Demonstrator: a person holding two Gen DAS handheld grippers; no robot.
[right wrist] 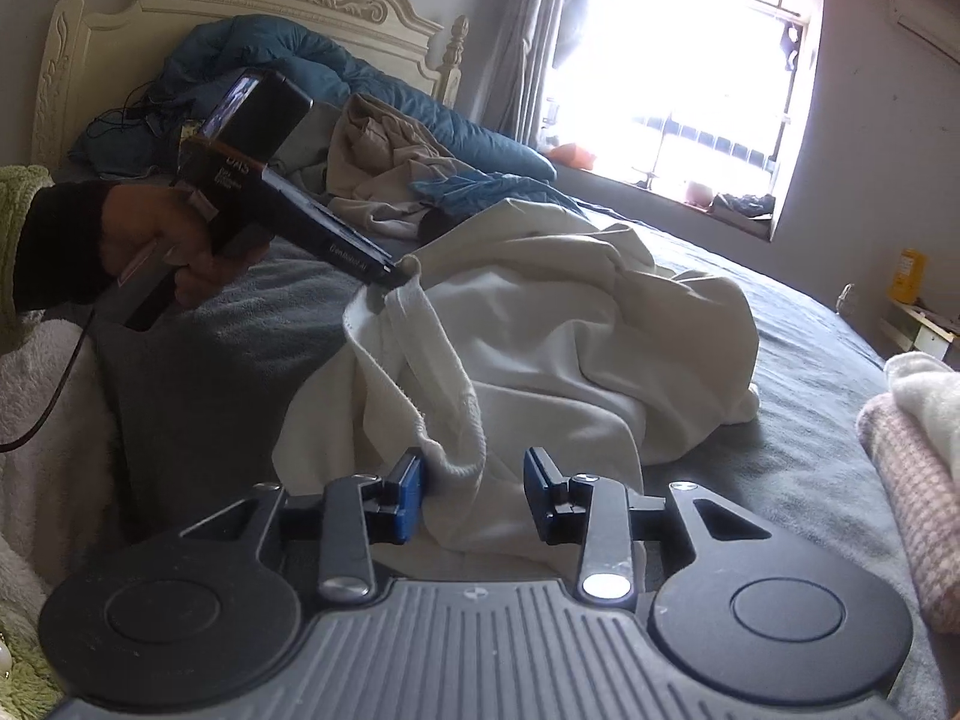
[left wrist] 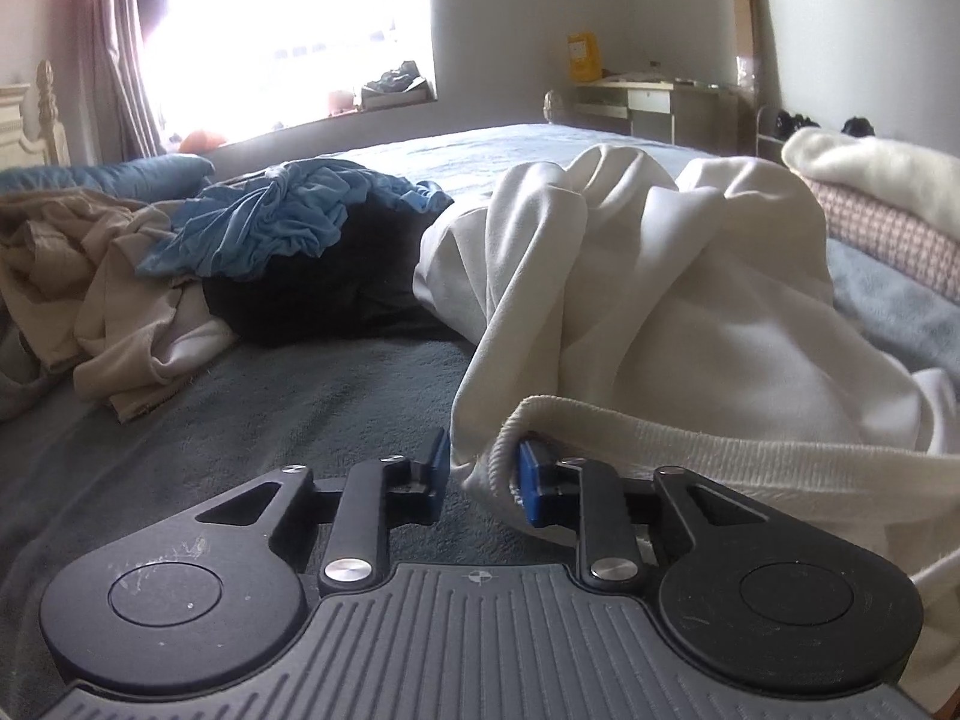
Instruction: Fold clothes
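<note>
A crumpled white garment point(left wrist: 672, 276) with a ribbed hem point(left wrist: 690, 444) lies on the grey-blue bed cover point(left wrist: 288, 408). In the left wrist view my left gripper point(left wrist: 483, 474) is shut on a bunched corner of that hem between its blue pads point(left wrist: 531, 483). The right wrist view shows the same gripper point(right wrist: 397, 275), held by a hand point(right wrist: 156, 234), lifting that corner of the garment point(right wrist: 540, 324) off the bed. My right gripper point(right wrist: 477, 489) stands open. A loop of the ribbed hem point(right wrist: 459, 459) sits between its fingers, touching the left pad point(right wrist: 411, 495).
A pile of unfolded clothes lies at the back left: blue point(left wrist: 270, 222), black point(left wrist: 312, 294) and beige point(left wrist: 78, 276). A folded stack, cream over pink-patterned cloth point(left wrist: 888, 222), sits at the right. A carved headboard point(right wrist: 270, 6), a teal duvet point(right wrist: 372, 90) and a bright window point(right wrist: 678, 66) lie beyond.
</note>
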